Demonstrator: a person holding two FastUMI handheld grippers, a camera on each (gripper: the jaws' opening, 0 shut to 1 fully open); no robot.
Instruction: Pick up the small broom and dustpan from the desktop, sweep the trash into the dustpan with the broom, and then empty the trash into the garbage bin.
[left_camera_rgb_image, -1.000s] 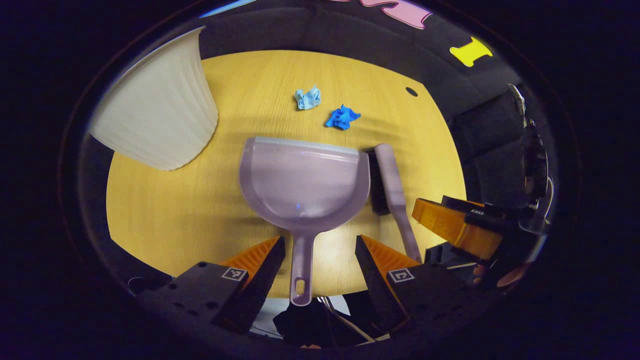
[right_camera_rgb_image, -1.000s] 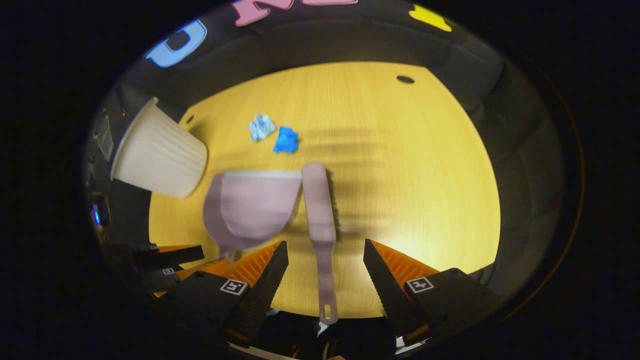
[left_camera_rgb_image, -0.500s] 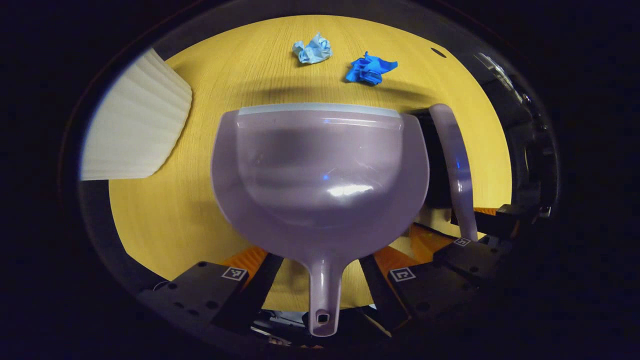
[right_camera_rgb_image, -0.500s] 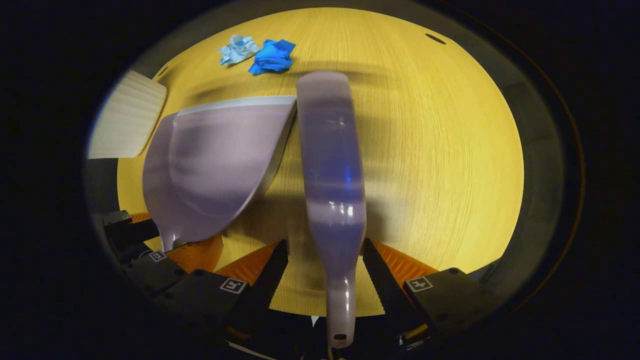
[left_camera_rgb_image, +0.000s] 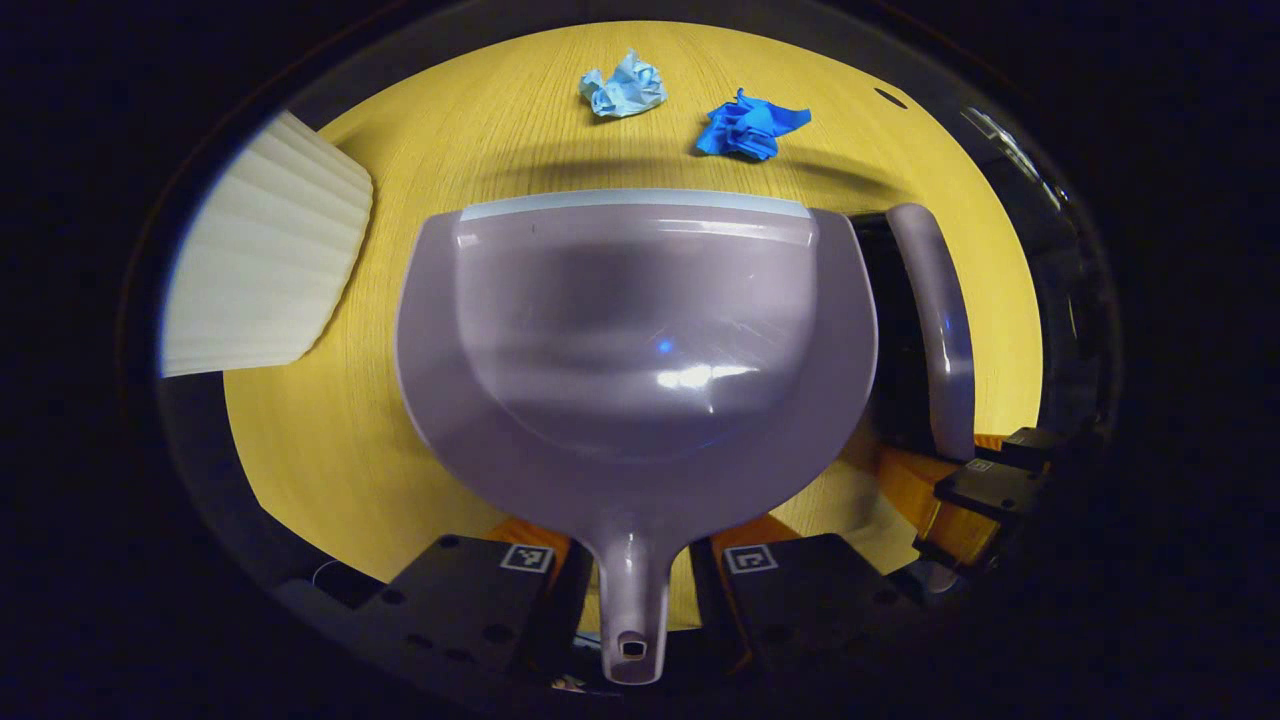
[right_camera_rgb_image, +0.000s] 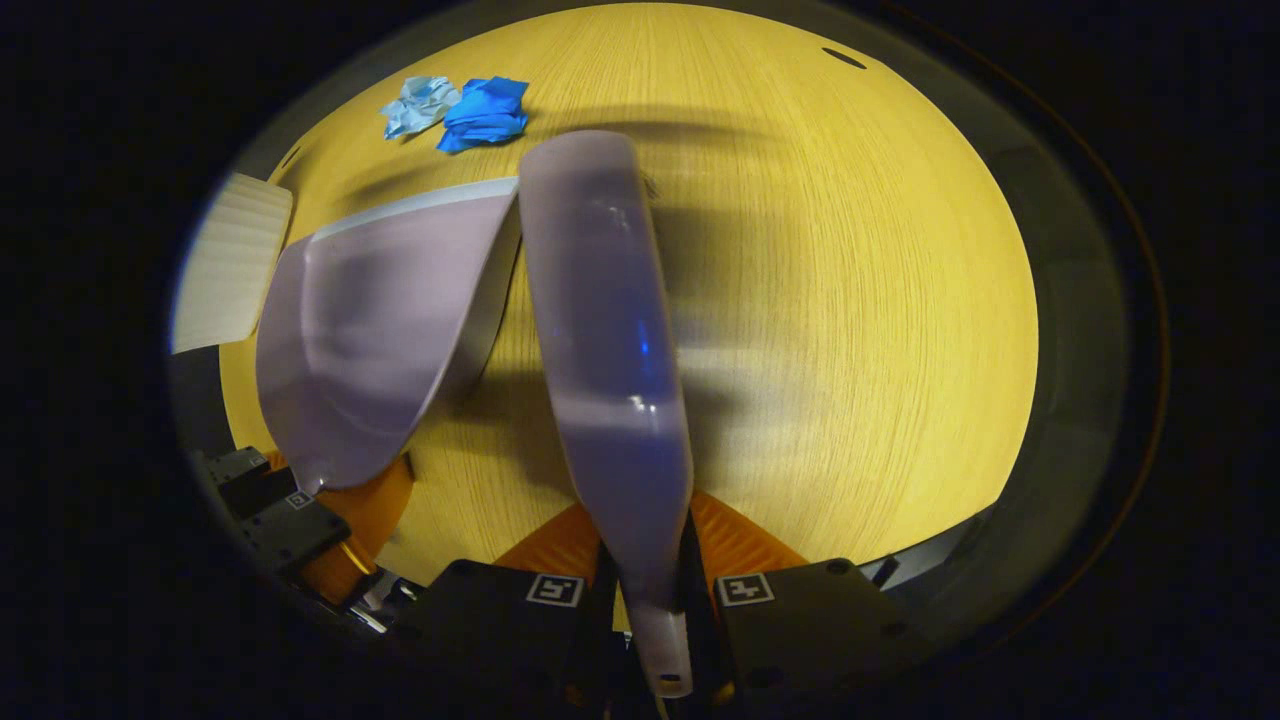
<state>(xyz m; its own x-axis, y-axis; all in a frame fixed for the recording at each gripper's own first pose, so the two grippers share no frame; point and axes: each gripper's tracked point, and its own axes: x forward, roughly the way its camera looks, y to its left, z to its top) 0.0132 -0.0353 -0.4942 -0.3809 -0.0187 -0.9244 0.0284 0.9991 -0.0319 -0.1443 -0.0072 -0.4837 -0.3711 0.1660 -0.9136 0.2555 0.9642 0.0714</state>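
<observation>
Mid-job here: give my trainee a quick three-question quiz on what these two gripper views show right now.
1. True or false: the left gripper is shut on the dustpan handle.
2. What does the right gripper hold: A broom, B bin, C paper?
3. How many paper scraps lie beyond the dustpan lip?

Key: 1 true. 2 A. 3 two: pale blue scrap, dark blue scrap.

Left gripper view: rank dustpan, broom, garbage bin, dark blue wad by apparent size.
1. dustpan, largest, though it sits nearest the camera.
2. garbage bin, cut off at the edge, so its true rank is unsure.
3. broom.
4. dark blue wad, smallest.
</observation>
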